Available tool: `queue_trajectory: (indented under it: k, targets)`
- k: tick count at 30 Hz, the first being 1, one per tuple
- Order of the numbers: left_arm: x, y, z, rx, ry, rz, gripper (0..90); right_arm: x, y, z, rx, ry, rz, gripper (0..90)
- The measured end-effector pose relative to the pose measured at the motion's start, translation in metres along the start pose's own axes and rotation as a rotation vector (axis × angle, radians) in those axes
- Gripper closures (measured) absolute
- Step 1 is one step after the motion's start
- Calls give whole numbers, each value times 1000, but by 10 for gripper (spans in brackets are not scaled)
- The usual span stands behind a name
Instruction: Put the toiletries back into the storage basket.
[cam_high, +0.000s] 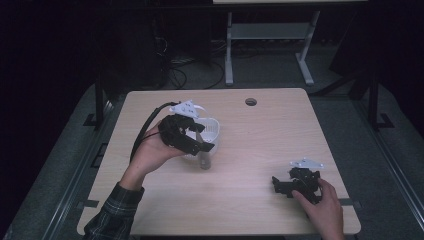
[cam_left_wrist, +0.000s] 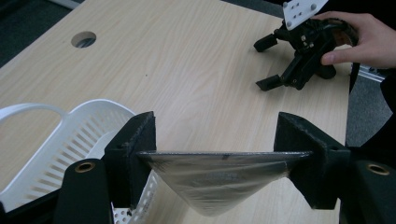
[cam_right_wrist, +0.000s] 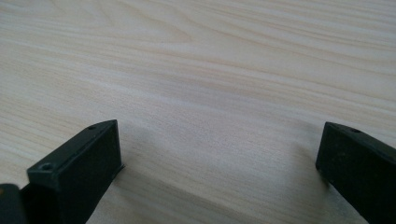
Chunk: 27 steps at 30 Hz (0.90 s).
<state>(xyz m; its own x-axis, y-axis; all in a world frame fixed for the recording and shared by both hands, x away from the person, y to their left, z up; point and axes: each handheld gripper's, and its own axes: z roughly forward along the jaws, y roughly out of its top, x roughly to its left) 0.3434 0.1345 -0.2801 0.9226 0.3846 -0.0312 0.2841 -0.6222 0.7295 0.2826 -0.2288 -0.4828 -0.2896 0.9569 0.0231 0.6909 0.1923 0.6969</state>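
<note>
My left gripper (cam_high: 202, 145) hovers over the middle left of the wooden table (cam_high: 260, 135), shut on a clear, see-through cup-like thing (cam_high: 204, 160) that hangs below it. In the left gripper view the two jaws (cam_left_wrist: 215, 154) press on either end of the clear thing's flat upper edge (cam_left_wrist: 219, 179). A white slotted basket (cam_high: 212, 127) with a handle stands right behind and beside it (cam_left_wrist: 70, 135). My right gripper (cam_high: 278, 186) rests low at the table's front right, held by a hand, open with bare wood between its jaws (cam_right_wrist: 219, 154); the left gripper view shows it far off (cam_left_wrist: 265, 64).
A round cable hole (cam_high: 251, 102) lies near the table's far edge (cam_left_wrist: 84, 39). A black cable (cam_high: 142, 132) trails from the left gripper. Beyond the table stand a white desk frame (cam_high: 270, 35) and dark floor.
</note>
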Motion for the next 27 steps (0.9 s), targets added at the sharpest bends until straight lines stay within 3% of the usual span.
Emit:
queue_trajectory:
  k: [17,27]
  targets:
    - [12,12,-18,-17,37,-2,293,0,0,0,1,1,0,0]
    - [24,15,-25,-34,80,-20,294,0,0,0,0,1,0,0]
